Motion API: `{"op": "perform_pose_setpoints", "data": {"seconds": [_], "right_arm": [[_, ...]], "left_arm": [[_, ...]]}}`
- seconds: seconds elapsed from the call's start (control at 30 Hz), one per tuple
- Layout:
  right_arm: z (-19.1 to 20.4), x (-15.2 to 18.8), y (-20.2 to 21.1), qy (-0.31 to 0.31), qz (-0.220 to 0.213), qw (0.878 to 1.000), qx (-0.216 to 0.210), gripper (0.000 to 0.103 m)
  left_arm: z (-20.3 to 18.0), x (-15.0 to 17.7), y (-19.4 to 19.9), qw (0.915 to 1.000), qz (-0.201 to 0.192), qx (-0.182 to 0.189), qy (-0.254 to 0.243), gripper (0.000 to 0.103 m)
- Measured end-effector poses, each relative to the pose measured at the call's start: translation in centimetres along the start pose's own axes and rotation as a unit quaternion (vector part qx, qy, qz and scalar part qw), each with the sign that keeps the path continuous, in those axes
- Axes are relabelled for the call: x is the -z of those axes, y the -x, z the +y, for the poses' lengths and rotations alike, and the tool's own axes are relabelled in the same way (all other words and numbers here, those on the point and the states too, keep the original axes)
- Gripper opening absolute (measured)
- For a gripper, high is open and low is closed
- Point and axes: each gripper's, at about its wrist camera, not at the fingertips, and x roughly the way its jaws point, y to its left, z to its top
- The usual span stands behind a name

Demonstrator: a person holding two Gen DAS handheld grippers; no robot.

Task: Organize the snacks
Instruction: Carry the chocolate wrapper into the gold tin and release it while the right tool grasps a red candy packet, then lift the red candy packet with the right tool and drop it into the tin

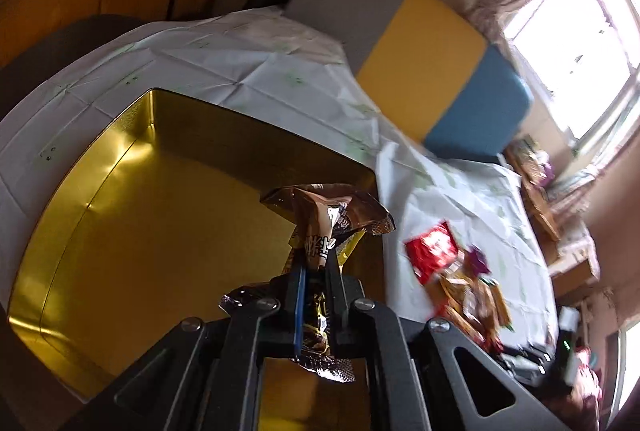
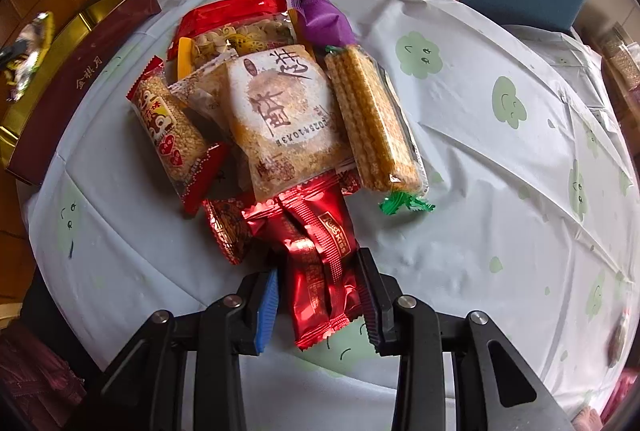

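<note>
My left gripper [image 1: 314, 271] is shut on a brown snack packet [image 1: 326, 219] and holds it above the open gold tin [image 1: 160, 215], near its right wall. The tin's inside shows no snacks. My right gripper [image 2: 320, 283] is open, its fingers on either side of a shiny red packet [image 2: 320, 271] that lies on the tablecloth at the near edge of the snack pile [image 2: 280, 103]. The pile has a large rice-cake packet [image 2: 280, 111], a wafer packet [image 2: 372, 119], and red and purple packets. The pile also shows in the left wrist view [image 1: 460, 279].
The round table has a white cloth with green prints [image 2: 500, 151]. The gold tin with its maroon side [image 2: 80, 83] stands at the table's left. A grey, yellow and blue bench [image 1: 420, 59] is behind the table. Shelves and clutter [image 1: 560, 231] stand at the right.
</note>
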Motion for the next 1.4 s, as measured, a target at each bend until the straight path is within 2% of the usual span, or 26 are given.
{"op": "perform_pose_setpoints", "data": {"seconds": [0.07,0.2,0.77,1.1,1.27,1.4], "right_arm": [[0.1,0.1,0.0,0.002,-0.001,1.000,0.001,0.037],[0.1,0.1,0.0,0.005,-0.002,1.000,0.000,0.036],[0.2,0.4,0.2,0.002,-0.002,1.000,-0.001,0.034],[1.3,1.5,1.3,-0.007,0.017,1.000,-0.012,0.033],[2.2,1.8,3.2,-0.023,-0.004,0.999,-0.048,0.032],[4.5,1.2,5.4,-0.031,-0.044,0.995,-0.090,0.032]], "left_arm": [[-0.3,-0.2,-1.2,0.9999,0.010,-0.009,0.002,0.013],[-0.3,0.4,-1.5,0.9999,0.002,-0.015,0.002,0.021],[-2.6,6.4,2.4,0.9927,-0.018,-0.093,-0.075,0.022],[-2.8,7.8,4.1,0.9898,-0.030,-0.103,-0.094,0.022],[-2.5,8.2,4.5,0.9898,-0.031,-0.105,-0.092,0.022],[-2.1,8.3,4.6,0.9892,-0.032,-0.112,-0.090,0.022]]}}
